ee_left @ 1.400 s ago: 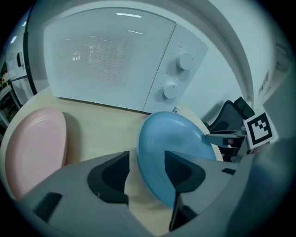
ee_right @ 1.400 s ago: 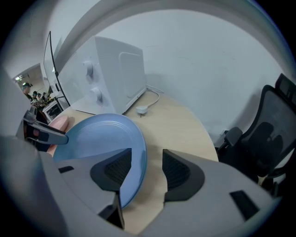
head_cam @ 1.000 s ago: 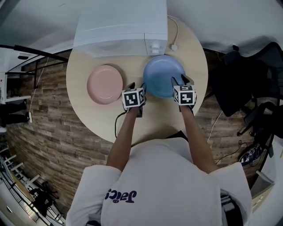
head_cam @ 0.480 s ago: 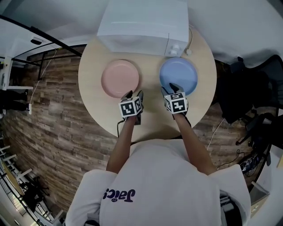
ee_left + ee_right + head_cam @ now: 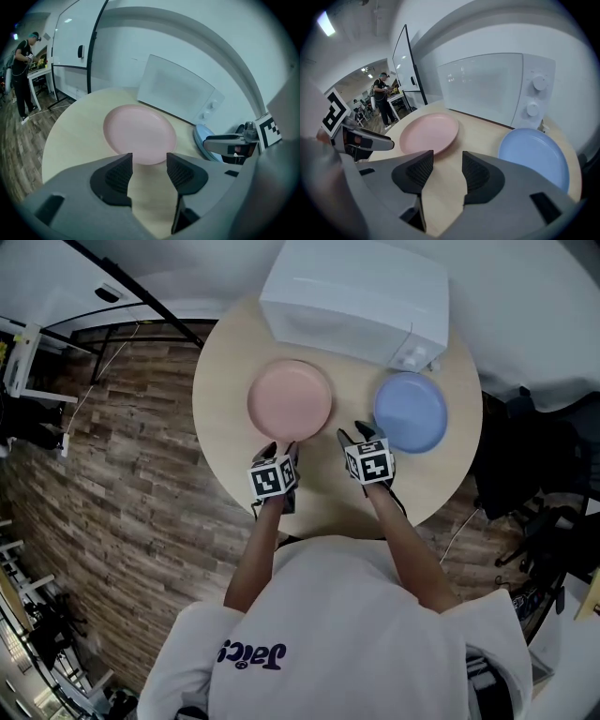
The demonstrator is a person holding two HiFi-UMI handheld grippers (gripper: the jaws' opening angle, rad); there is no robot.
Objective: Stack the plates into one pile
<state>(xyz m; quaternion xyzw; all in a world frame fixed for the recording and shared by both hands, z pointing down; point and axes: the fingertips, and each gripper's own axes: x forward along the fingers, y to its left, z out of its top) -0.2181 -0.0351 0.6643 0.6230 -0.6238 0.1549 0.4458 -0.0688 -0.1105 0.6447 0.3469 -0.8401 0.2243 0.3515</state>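
Note:
A pink plate [image 5: 290, 398] [image 5: 138, 132] [image 5: 430, 131] lies on the round wooden table [image 5: 221, 409], left of a blue plate [image 5: 410, 412] [image 5: 535, 156] [image 5: 202, 141]. The plates lie apart, side by side. My left gripper [image 5: 279, 454] [image 5: 149, 161] hovers at the pink plate's near rim, open and empty. Near the gap between the plates hangs my right gripper [image 5: 357, 436] [image 5: 447, 162], open too, nothing between its fingers. It shows at the right edge of the left gripper view.
A white microwave [image 5: 356, 296] [image 5: 497, 89] stands at the back of the table, right behind both plates. Wood-pattern floor surrounds the table. A person [image 5: 21, 70] stands far off by a desk. A dark chair [image 5: 534, 474] is at the right.
The right gripper has drawn back off the blue plate toward the gap between the plates. The left gripper now sits at the pink plate's near edge. The head view shifted left.

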